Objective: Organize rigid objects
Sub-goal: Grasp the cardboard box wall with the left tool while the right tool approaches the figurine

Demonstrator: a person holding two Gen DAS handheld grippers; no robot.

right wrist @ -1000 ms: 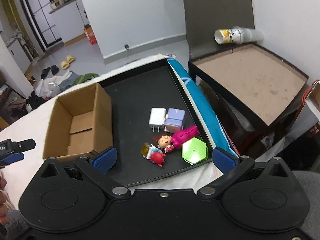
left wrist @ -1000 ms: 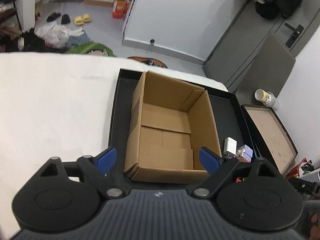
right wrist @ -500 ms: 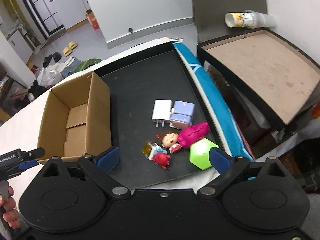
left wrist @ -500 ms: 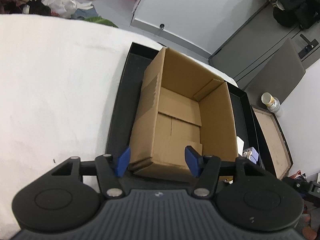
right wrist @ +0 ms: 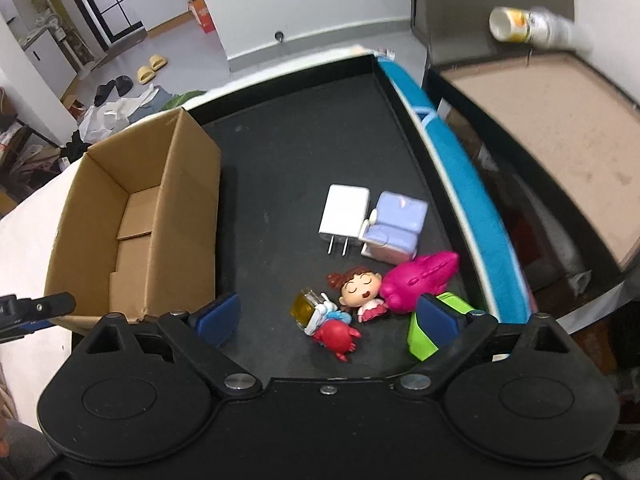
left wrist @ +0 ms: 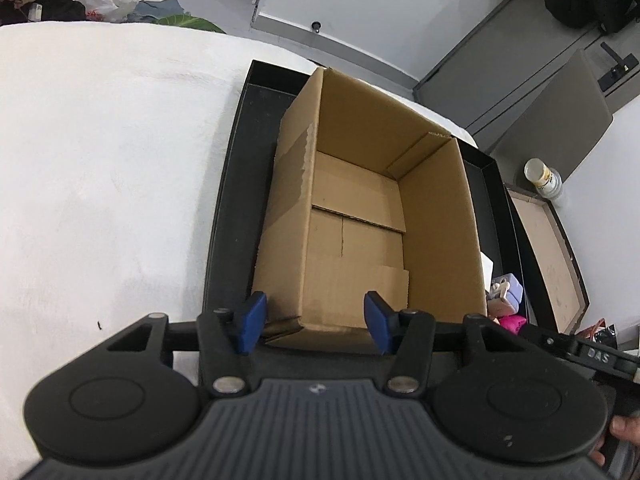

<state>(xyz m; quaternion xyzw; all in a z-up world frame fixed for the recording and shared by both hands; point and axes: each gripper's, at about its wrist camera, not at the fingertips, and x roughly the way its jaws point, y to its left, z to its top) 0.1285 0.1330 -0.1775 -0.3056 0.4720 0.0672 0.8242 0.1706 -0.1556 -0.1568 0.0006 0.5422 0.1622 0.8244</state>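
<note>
An open, empty cardboard box (left wrist: 372, 208) stands in a black tray (left wrist: 228, 216); it also shows in the right wrist view (right wrist: 132, 220). My left gripper (left wrist: 314, 322) is open, its fingers astride the box's near left corner wall. My right gripper (right wrist: 328, 314) is open and empty above a cluster of small things in the tray (right wrist: 300, 140): a white charger (right wrist: 344, 218), a lilac block toy (right wrist: 396, 226), a magenta toy (right wrist: 420, 276), a doll figure (right wrist: 358, 290), a red crab (right wrist: 334, 336), a yellow cube (right wrist: 305, 307) and a green hexagon (right wrist: 422, 338) partly behind my right finger.
The tray lies on a white cloth-covered surface (left wrist: 100, 184). A low brown-topped side table (right wrist: 548, 116) with a tipped can (right wrist: 528, 30) stands to the right beyond a blue strip (right wrist: 460, 176). The floor beyond holds slippers and bags.
My left gripper has moved forward to the box's near corner and its jaws have narrowed, still open. My right gripper has moved down and closer to the toy cluster.
</note>
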